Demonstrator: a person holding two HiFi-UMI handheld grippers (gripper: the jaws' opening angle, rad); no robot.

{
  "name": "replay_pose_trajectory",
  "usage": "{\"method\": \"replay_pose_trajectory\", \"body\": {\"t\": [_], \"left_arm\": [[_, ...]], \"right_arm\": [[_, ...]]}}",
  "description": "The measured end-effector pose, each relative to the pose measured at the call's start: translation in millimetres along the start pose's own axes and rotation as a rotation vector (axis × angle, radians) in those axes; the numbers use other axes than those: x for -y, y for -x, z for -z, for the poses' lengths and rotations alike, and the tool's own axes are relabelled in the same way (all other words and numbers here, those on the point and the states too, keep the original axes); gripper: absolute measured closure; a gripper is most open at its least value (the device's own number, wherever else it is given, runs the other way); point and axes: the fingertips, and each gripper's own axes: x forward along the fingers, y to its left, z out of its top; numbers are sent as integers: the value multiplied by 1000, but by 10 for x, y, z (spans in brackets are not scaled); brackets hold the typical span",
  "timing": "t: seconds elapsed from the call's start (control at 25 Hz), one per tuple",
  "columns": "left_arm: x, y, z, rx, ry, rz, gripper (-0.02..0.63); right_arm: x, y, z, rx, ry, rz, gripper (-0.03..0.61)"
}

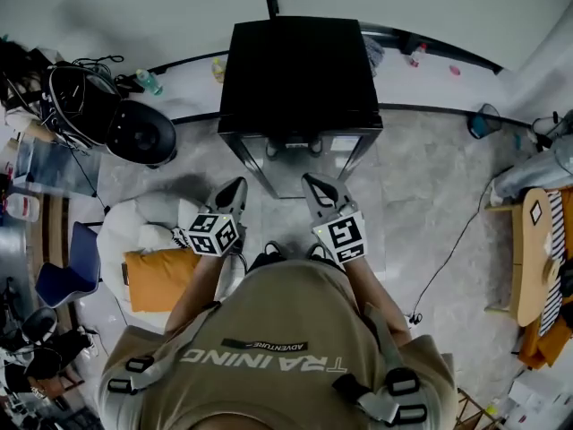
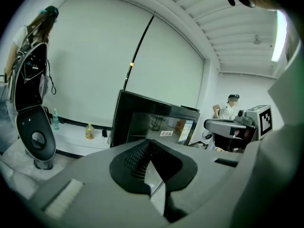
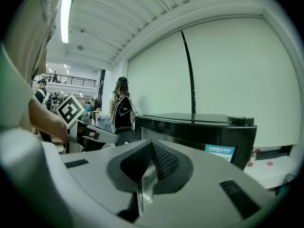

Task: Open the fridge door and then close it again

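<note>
Even, dim-greenish indoor light, glaring ceiling tube (image 3: 65, 20), fisheye-bent edges, black vignetted corners.

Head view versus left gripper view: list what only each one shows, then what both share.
Only the head view: the orange cushion, the blue chair and the wooden table.
Only the left gripper view: the ceiling light and a person in a white shirt.
Both: the black fridge with its door shut, the right tongs and the bottle on the ledge.
</note>
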Motion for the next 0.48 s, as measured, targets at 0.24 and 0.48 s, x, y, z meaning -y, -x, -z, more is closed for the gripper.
{"method": "replay_pose_trajectory", "body": {"t": [0.24, 0.48], "left_arm": [[355, 158, -133, 46, -19, -85, 613], [641, 218, -189, 64, -136, -134, 613]], "right_arm": [[112, 390, -121, 47, -9, -52, 583], [289, 539, -102, 64, -19, -56, 583]]}}
